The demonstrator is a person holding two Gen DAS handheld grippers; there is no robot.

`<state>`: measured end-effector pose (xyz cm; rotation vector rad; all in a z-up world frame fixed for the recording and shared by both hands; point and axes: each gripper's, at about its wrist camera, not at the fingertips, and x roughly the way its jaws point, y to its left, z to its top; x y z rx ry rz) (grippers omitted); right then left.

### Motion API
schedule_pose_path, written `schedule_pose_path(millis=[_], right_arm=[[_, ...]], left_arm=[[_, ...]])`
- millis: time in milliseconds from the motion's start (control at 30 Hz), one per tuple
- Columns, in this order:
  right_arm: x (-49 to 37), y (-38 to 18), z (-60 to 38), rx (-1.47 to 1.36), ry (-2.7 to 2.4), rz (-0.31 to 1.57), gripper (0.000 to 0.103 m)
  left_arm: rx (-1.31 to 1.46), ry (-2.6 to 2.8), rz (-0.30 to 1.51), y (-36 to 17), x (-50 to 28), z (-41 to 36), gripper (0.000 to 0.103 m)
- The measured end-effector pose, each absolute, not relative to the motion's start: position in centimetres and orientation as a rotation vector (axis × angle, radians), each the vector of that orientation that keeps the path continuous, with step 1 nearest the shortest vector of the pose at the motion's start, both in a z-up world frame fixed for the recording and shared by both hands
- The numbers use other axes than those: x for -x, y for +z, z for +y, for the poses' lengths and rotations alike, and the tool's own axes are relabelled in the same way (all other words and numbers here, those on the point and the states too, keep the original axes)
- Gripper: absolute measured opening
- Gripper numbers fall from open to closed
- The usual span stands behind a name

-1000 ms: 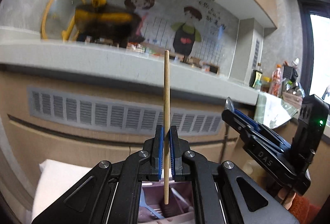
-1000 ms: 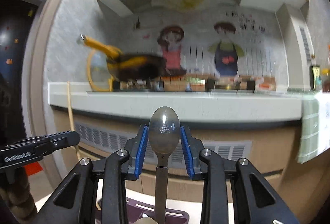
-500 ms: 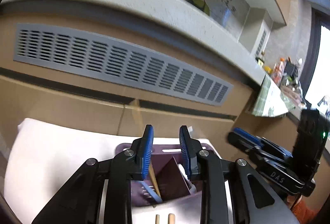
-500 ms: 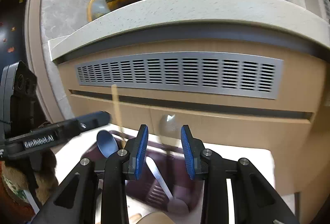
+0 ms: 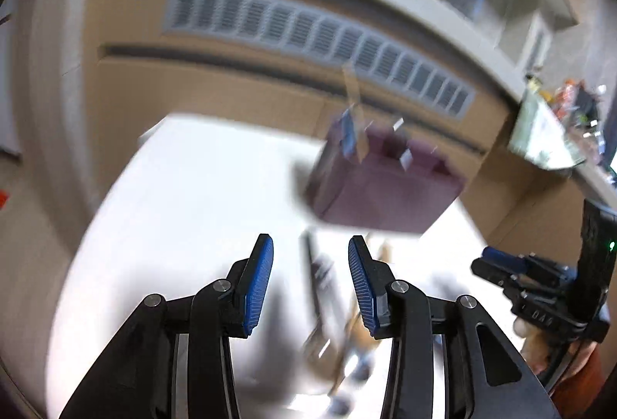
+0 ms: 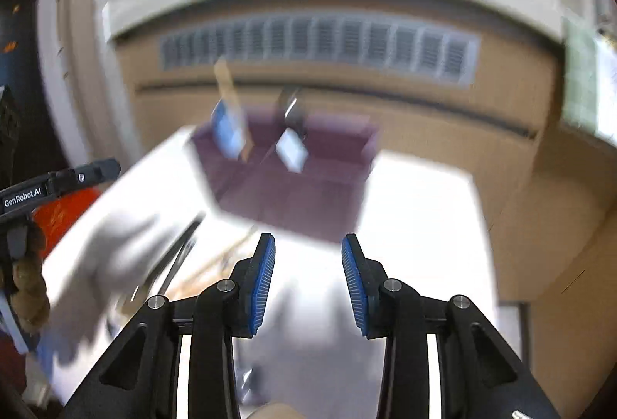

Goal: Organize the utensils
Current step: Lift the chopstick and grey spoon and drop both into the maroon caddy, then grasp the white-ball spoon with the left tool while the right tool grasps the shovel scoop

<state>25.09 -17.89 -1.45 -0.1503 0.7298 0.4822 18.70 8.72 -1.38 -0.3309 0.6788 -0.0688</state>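
Observation:
A purple utensil caddy (image 5: 381, 187) stands on the white table (image 5: 185, 195) and also shows in the right wrist view (image 6: 300, 179). A wooden chopstick (image 6: 227, 98), a blue utensil (image 6: 227, 129) and a metal spoon (image 6: 291, 133) stick out of it. My left gripper (image 5: 310, 280) is open and empty, back from the caddy. My right gripper (image 6: 308, 276) is open and empty, just short of the caddy. Blurred loose utensils (image 5: 331, 322) lie on the table ahead of the left gripper and left of the right one (image 6: 181, 257).
A beige counter front with a grey vent grille (image 6: 320, 44) stands behind the table. The right gripper shows at the right edge of the left wrist view (image 5: 540, 288). The left gripper shows at the left edge of the right wrist view (image 6: 58, 183). Both views are motion-blurred.
A second ago the left gripper held a chopstick and the right a spoon, both above the caddy. Both opened; the utensils now stand in the caddy. Both grippers have pulled back.

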Motion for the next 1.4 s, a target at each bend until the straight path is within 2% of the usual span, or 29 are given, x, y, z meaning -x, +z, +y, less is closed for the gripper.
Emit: schedule_pose_path(millis=[233,467,633,833,933,1033,1400], right_arm=[[-22.9,-4.6,-14.8,0.298,0.496,0.800,0.033],[-22.3,-5.9,-12.7,0.335,0.566,0.836,0.033],[-21.9,-6.6,-12.7,0.337,0.562,0.853,0.031],[-21.7,-5.9,-13.2,0.356,0.479,0.785,0.031],[-22.0,-5.7,-13.4,0.351,0.479,0.785,0.031],[-22.4,-5.7,-13.2,0.344,0.508,0.802,0.031],[-28.4,-7.9,-10.7,0.329,0.547,0.928,0.027]], left_arm=[[0.394,0.006,0.810,-5.2,-12.6,12.6,0.042],[0.507,-0.020,0.904,-7.8,-12.8,13.4,0.042],[0.577,0.020,0.903,-8.4,-15.1,12.8,0.041],[0.476,0.122,0.881,-8.4,-17.7,10.6,0.040],[0.397,0.120,0.876,-8.6,-18.7,9.4,0.026],[0.357,0.073,0.861,-8.7,-19.2,8.3,0.023],[0.354,-0.074,0.731,-5.7,-16.7,7.7,0.023]])
